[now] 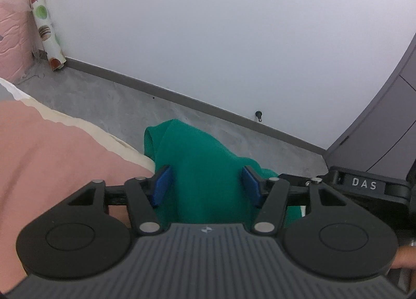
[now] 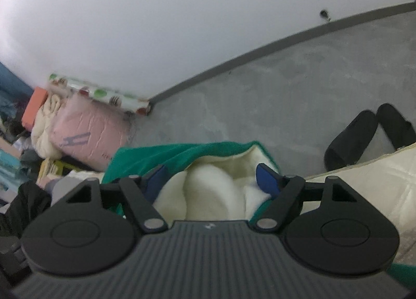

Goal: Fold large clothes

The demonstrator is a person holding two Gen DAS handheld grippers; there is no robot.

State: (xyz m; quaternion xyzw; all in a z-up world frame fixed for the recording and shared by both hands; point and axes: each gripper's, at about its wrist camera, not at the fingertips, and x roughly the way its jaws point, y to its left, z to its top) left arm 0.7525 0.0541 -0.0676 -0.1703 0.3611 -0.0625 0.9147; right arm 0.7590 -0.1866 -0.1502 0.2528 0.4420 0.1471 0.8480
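Pink quilted bedding [image 1: 52, 158] fills the left wrist view's left side, cream-edged. The left gripper [image 1: 206, 184] holds a bunched fold of the green fleece-lined garment [image 1: 197, 164] between its blue pads [image 1: 162, 182], cloth pressed against both. In the right wrist view, the right gripper [image 2: 214, 180] stands half spread around the garment's fluffy cream lining [image 2: 213, 187]; whether it pinches is unclear. Black slippers [image 2: 364, 135] lie on grey concrete floor [image 2: 286, 101].

floor: grey concrete [image 2: 286, 96], dark baseboard [image 1: 182, 96]
corner: macaron-print roll [image 1: 43, 21] by a pink quilt bag [image 2: 88, 132]
floor, right: black slippers [image 2: 364, 132]
far right: dark cabinet [image 1: 384, 122]
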